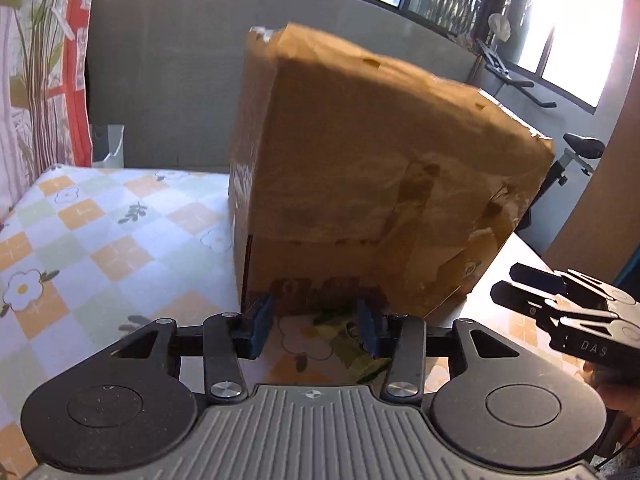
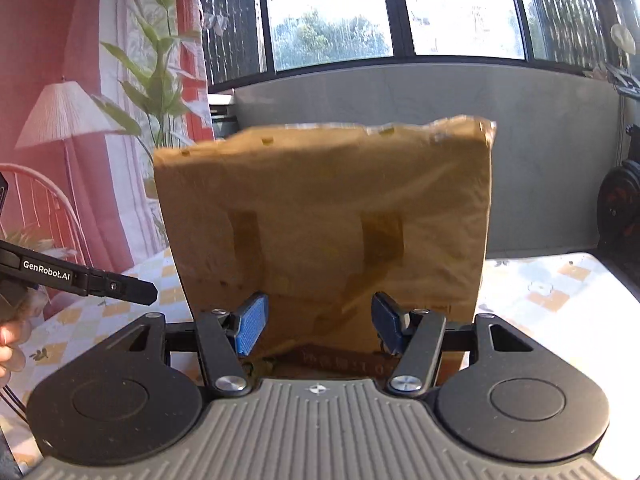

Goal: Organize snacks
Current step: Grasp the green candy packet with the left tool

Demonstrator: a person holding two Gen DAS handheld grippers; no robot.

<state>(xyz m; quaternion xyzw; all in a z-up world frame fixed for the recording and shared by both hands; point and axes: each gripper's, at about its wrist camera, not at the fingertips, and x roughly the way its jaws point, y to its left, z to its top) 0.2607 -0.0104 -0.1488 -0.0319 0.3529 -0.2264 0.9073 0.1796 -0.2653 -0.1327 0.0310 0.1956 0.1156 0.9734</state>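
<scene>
Box: a tall cardboard box (image 1: 372,168) stands on the tablecloth (image 1: 100,216), blurred in both views, so I judge it is rocking or being shifted.
Direction from fingers: it sits straight ahead of both grippers, its base right at the fingertips.
Long axis: upright, perhaps leaning a little; the broad face is towards my right gripper, while my left looks at a corner edge.
Left gripper (image 1: 316,322): fingers spread, nothing between them; the tips are at the box's bottom edge, and I cannot tell whether they touch it.
Right gripper (image 2: 320,320): fingers spread against the lower broad face, gripping nothing.
Nearer arm: the right looks nearer and squarer to the face, I judge.
Snacks: none visible; what the box holds is hidden.
Next move, as I judge it: steady or open the box from the right side first.
</scene>
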